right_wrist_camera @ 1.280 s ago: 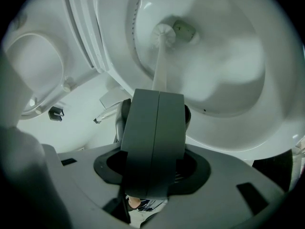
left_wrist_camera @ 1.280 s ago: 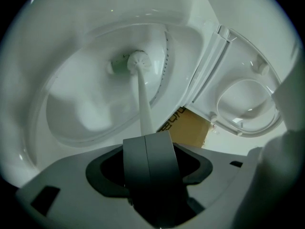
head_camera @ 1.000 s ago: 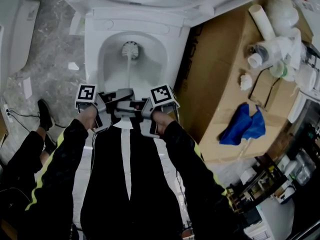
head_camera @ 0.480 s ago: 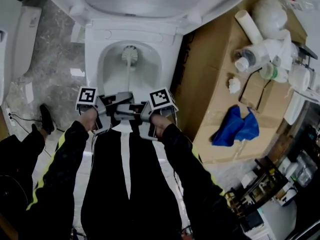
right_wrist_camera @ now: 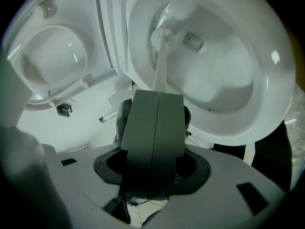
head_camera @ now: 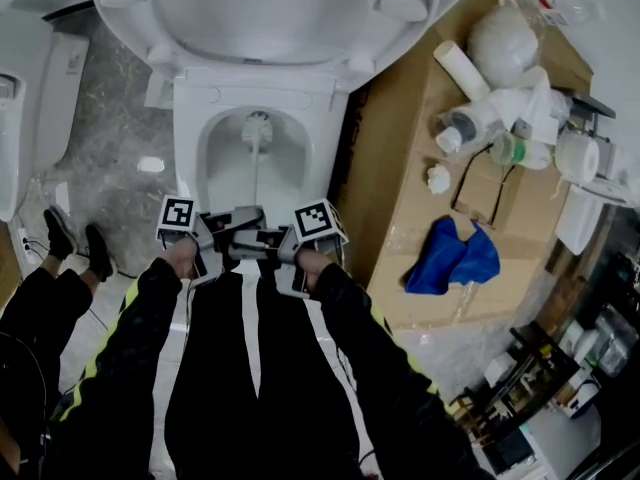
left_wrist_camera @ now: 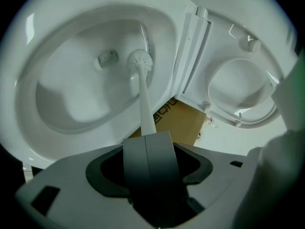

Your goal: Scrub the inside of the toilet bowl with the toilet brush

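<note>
Two grippers share one handle over the toilet. Nearest the camera, black sleeves [head_camera: 140, 318] with yellow piping reach forward. The left gripper [left_wrist_camera: 146, 144] and right gripper [right_wrist_camera: 158, 101] sit side by side at the near rim, each with its jaws pressed together. The white shaft of the toilet brush [head_camera: 256, 173] runs out from their tips, so both appear to be clamped on it. The shaft slants down across the toilet bowl [head_camera: 186, 168] to the brush head [head_camera: 257, 126], which rests against the porcelain at the far end of the basin, just below the far rim. Over the past second the whole scene has slid down the head view, while the brush head has kept almost the same place against that far wall and the grippers have stayed paired at the near rim. Judged from that, scrubbing is under way but is working one patch, with the side walls and near slope yet to be covered. Room is narrow: the rim hems the shaft left and right, and the raised seat [head_camera: 265, 18] stands close behind the far rim. Beyond, cardboard [head_camera: 420, 198] lies just beside the toilet's right side, with a blue cloth [head_camera: 450, 258] toward its near edge. Bare floor [head_camera: 110, 138] lies to the left.
</note>
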Action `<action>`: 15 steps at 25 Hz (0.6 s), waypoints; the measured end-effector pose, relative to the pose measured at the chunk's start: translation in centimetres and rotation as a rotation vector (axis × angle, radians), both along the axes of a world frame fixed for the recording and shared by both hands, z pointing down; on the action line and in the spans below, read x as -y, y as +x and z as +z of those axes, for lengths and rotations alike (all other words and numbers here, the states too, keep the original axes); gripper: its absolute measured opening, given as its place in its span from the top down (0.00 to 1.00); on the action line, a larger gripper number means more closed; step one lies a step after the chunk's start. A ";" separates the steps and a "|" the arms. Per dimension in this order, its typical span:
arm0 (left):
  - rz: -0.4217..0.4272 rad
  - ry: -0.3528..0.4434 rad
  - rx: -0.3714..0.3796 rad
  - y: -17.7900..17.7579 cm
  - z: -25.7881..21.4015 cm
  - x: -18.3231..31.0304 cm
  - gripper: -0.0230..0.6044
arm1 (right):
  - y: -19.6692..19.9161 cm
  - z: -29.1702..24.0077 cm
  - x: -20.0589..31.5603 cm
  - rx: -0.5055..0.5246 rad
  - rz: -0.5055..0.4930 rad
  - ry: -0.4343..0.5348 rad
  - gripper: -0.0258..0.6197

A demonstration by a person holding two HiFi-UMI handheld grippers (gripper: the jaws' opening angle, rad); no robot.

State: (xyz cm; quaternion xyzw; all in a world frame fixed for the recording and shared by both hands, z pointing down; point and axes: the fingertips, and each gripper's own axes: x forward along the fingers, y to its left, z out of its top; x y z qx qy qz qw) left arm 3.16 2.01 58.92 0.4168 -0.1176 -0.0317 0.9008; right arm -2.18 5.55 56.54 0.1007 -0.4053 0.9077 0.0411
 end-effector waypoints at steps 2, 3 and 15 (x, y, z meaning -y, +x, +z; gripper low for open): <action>0.000 -0.002 0.004 0.1 -0.7 -0.2 0.54 | 0.1 -0.7 -0.2 0.000 0.000 -0.003 0.64; 0.000 0.000 0.006 0.1 -1.1 -0.4 0.54 | 0.2 -1.1 -0.4 0.002 -0.002 -0.002 0.64; -0.007 -0.004 0.020 0.6 -9.5 -3.4 0.54 | 0.8 -9.6 -3.4 0.015 -0.011 -0.002 0.64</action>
